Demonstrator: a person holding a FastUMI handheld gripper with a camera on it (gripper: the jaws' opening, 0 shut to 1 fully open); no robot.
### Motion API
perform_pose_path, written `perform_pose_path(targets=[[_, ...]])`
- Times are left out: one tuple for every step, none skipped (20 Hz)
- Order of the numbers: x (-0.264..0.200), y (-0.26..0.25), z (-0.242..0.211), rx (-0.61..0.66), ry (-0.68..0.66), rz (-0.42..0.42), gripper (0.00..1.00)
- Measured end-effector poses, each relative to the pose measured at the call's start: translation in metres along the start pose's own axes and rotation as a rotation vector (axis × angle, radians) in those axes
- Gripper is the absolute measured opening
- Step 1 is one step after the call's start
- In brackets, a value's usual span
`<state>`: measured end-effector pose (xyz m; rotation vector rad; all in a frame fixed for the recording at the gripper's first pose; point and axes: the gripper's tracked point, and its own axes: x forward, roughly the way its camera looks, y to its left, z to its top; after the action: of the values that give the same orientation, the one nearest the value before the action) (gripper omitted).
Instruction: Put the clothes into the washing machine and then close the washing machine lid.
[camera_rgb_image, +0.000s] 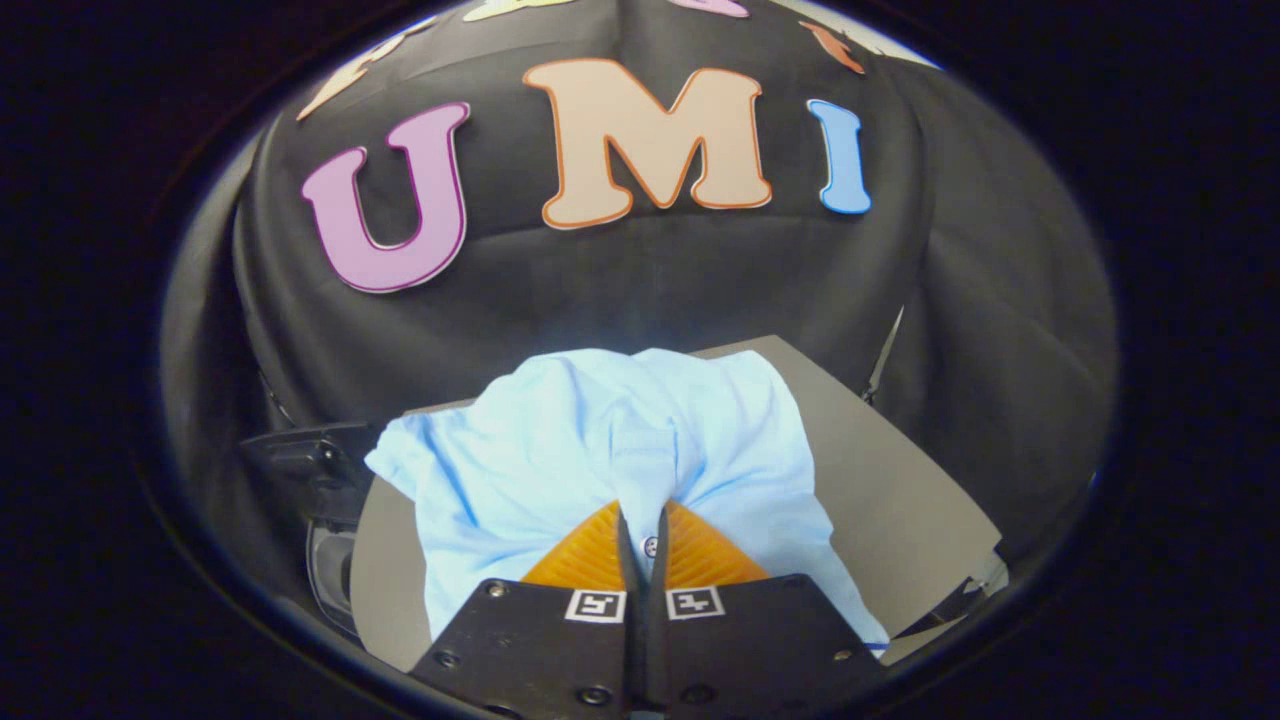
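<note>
I hold the gripper (641, 515) low and level over a grey table (900, 480), its fingers clenched on a fold of the light blue shirt (560, 450). The shirt's near part is hidden by them; a dark object (315, 470) at left is unclear.

Grey tabletop (900, 480) lies ahead of me, its far corner reaching toward the black cloth wall (640, 290) behind it. The cloth hangs in folds. A dark object (305, 460) sits at the table's left edge; I cannot identify it.
</note>
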<state>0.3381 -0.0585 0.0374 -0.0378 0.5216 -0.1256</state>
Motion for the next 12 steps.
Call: perform_pose_path(targets=[[-0.011,0.004,0.003,0.011,-0.015,0.021,0.01],[-0.019,0.008,0.006,0.006,-0.025,0.033,0.01],[-0.031,0.012,0.011,-0.002,-0.036,0.043,0.01],[-0.043,0.016,0.018,-0.008,-0.048,0.049,0.01],[-0.053,0.021,0.023,-0.013,-0.058,0.055,0.01],[-0.064,0.027,0.031,-0.003,-0.075,0.065,0.01],[-0.072,0.037,0.036,0.007,-0.086,0.084,0.01],[-0.081,0.046,0.044,0.025,-0.101,0.098,0.01],[-0.088,0.055,0.050,0.040,-0.112,0.115,0.01],[-0.095,0.066,0.056,0.051,-0.129,0.134,0.01],[-0.101,0.076,0.061,0.050,-0.136,0.143,0.00],[-0.109,0.085,0.066,0.038,-0.148,0.143,0.01]])
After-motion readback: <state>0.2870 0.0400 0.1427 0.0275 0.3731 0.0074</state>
